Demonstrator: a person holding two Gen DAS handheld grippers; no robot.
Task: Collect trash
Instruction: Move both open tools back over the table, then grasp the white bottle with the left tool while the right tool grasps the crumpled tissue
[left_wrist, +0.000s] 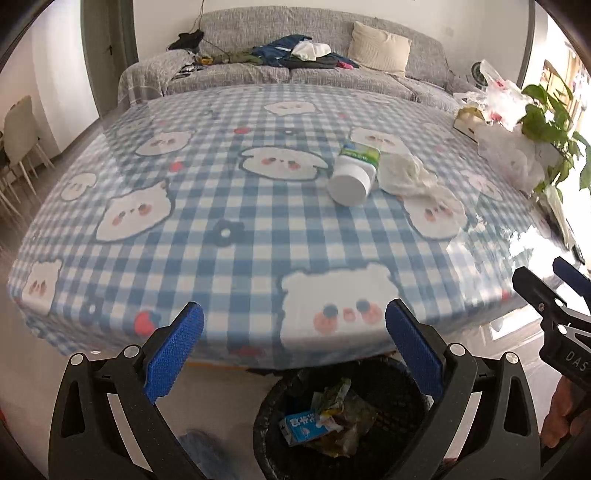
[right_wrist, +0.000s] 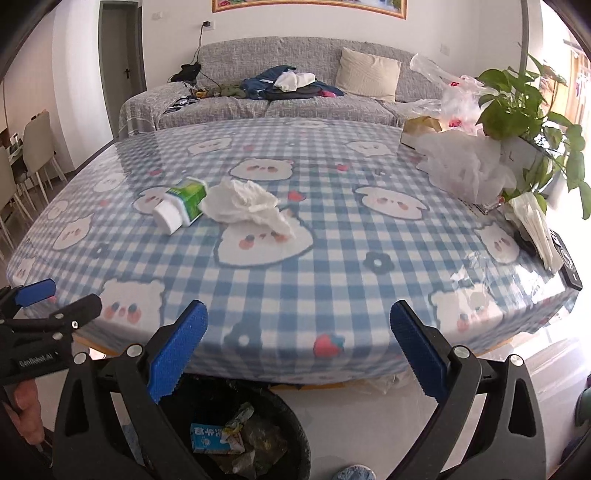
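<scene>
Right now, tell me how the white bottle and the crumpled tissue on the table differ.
The white bottle is rigid and cylindrical; the crumpled tissue is soft and shapeless. The bottle carries a green label; the tissue is plain white. The bottle lies on its side; the tissue sits in a loose heap. Both rest side by side on the checked tablecloth, outside the bin.

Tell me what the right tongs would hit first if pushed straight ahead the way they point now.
Probably nothing at first: the open right tongs point over the near edge of the checked tablecloth. Further along that line lies the crumpled tissue, slightly left of centre, beside the white bottle. Depth is uncertain.
</scene>
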